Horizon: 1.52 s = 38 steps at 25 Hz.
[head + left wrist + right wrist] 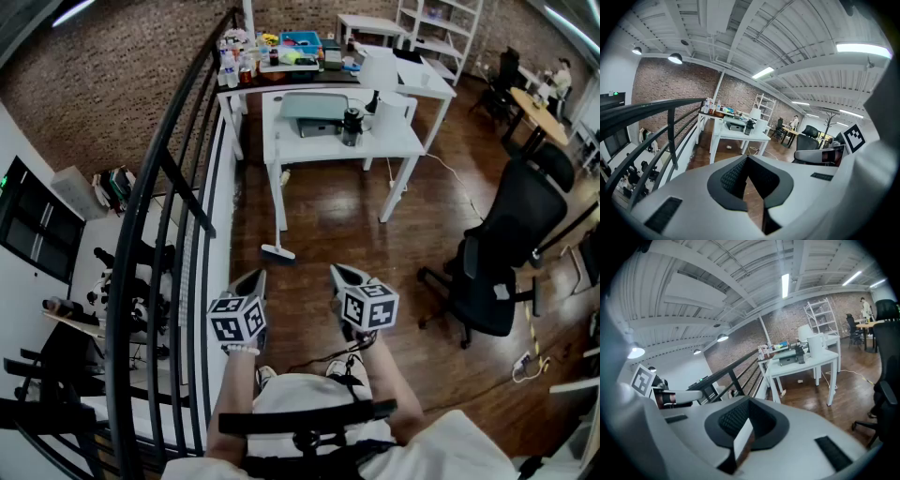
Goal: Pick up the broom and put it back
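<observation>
In the head view, a small pale-headed broom [277, 251] is seen with its head resting on the dark wooden floor [328, 225], just beside the front left leg of a white desk [394, 141]. Its thin handle appears to run up along that leg and cannot be clearly told apart from it. The left gripper [253, 278] and right gripper [342, 274] are held side by side low in the view, well apart from the broom. A black metal railing [141, 216] runs along the left, and a black office chair [506, 234] stands to the right. In the left gripper view, the grey jaws are seen pressed together with nothing between them, only a sliver of floor showing through. The desk is seen ahead, beyond the railing. In the right gripper view, the jaws likewise appear to be closed and empty, and the same desk is seen further off. The broom is judged to be light and stiff, with a smooth, narrow handle that could slip or swing in a loose grip. It would best be gripped on the handle partway up, clear of the soft bristles, and the jaws must first be opened.
</observation>
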Available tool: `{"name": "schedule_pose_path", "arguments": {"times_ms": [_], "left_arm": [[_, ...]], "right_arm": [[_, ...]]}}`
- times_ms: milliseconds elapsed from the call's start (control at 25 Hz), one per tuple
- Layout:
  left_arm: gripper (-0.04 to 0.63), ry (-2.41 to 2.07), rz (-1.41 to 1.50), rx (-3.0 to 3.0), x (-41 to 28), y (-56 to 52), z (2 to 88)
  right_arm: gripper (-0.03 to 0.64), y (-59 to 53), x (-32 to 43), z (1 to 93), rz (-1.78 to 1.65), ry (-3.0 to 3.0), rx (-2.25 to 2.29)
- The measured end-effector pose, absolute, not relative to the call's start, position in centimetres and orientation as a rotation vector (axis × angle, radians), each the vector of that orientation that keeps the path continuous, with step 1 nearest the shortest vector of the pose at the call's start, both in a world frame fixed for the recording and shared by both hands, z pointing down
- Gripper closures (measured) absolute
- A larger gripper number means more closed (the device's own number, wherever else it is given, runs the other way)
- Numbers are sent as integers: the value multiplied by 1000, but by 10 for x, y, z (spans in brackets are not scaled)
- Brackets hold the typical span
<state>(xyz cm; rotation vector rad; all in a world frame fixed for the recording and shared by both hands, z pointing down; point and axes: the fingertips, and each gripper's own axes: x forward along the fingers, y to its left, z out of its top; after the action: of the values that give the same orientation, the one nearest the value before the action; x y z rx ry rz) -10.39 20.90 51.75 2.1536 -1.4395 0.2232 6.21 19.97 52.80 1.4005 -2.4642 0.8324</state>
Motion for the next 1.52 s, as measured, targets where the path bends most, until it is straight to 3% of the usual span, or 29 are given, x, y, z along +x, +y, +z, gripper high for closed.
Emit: {"name": "schedule_pose_path", "arguments": {"times_ms": [680,1520], "left_arm": [[594,-1532,171,2068,-30,194,532],[594,-1381,197,2189,-119,-89,548]], "right_arm": [[603,180,161,550,947,-2532,1324],[603,-66,54,565,957,-2408,1443]]}}
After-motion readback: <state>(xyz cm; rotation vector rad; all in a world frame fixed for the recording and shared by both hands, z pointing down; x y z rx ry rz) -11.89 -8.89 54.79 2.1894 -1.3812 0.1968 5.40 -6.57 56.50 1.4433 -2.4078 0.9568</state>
